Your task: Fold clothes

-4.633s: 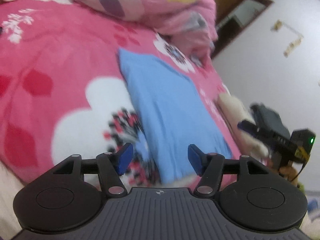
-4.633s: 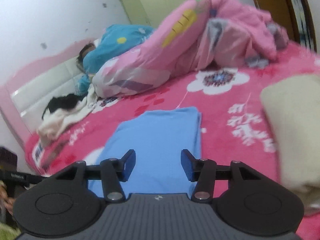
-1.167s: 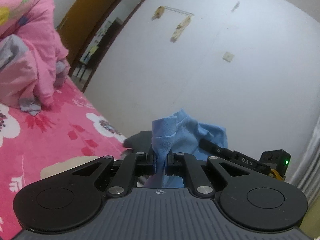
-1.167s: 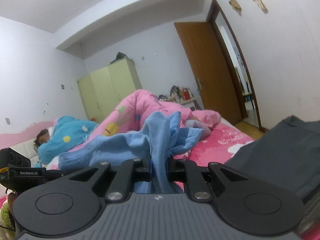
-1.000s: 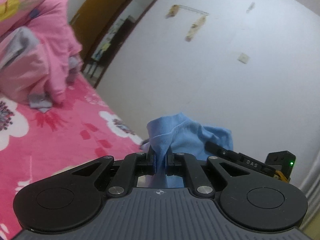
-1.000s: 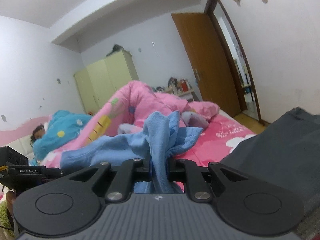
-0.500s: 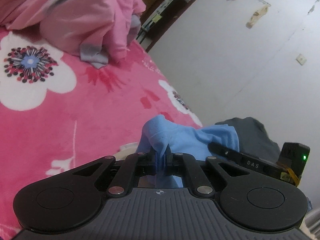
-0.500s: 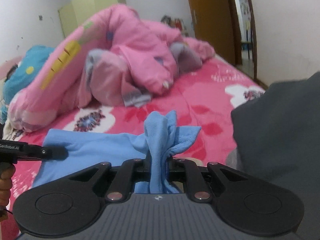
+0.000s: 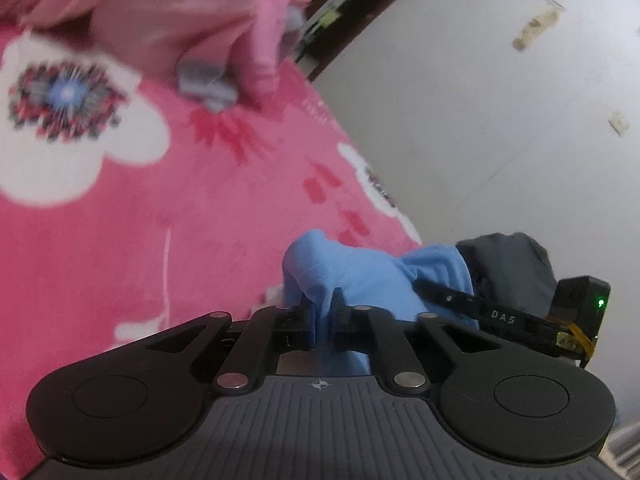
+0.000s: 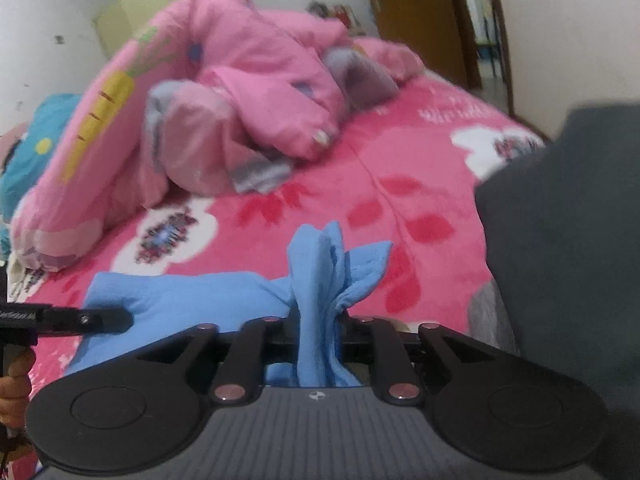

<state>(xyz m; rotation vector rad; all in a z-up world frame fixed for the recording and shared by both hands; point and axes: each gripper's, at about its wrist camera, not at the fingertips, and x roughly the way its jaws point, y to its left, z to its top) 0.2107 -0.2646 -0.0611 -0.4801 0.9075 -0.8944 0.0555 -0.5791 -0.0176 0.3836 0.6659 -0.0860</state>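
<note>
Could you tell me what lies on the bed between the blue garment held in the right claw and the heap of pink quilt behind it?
In the right wrist view, only bare pink flowered bedspread separates the blue garment from the pink quilt.

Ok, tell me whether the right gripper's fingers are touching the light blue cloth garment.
Touching: the right wrist view shows the light blue garment bunched between the right gripper, whose jaws are opening.

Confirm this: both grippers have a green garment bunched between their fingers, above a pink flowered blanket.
Wrong colour. The garment is light blue, not green, as the right wrist view shows. Otherwise correct: it is bunched in the right gripper and the left gripper, both opening, above the pink flowered blanket.
</note>
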